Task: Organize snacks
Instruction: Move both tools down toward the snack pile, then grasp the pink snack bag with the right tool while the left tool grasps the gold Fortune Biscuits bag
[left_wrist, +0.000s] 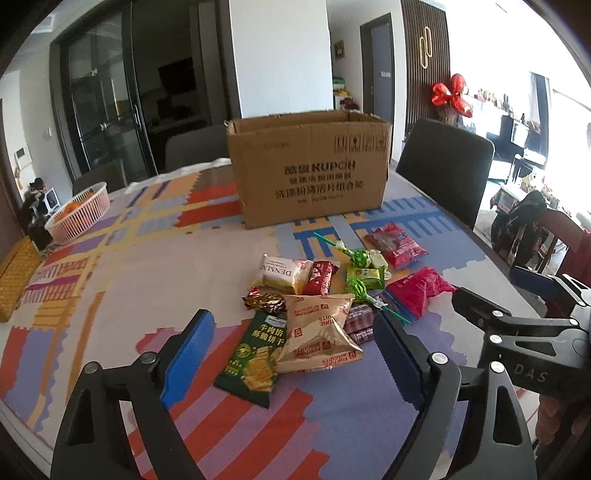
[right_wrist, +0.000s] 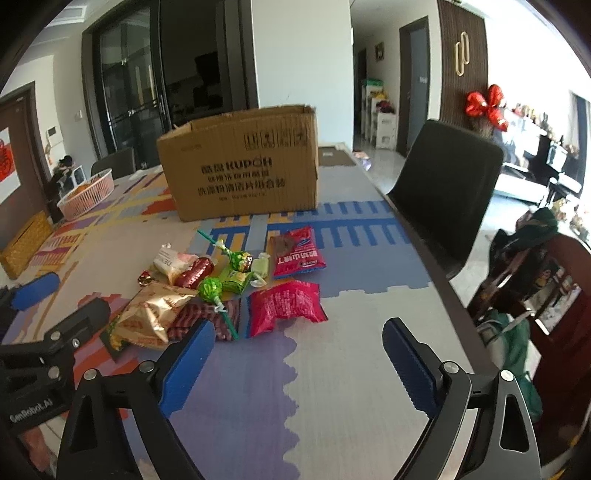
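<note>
Blue-padded left hand-held gripper (left_wrist: 291, 354) spread apart, tilted down over snack pile (left_wrist: 332, 295), right hand-held gripper (right_wrist: 295, 362) likewise apart, empty

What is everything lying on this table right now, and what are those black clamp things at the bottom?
cardboard box: one, brown, open top, behind the snacks
red packets: two, right side of the pile
gold bag: one, front of the pile
green cracker bag: one, dark green, front left
lollipops: two, green wrappers, middle
white packet: one, back left of the pile
basket: one, pink, far left
table mat: one, multicoloured, under everything
chair: one, dark, at the table's right edge
left gripper: black, blue pads, open
right gripper: same, open, empty
</note>
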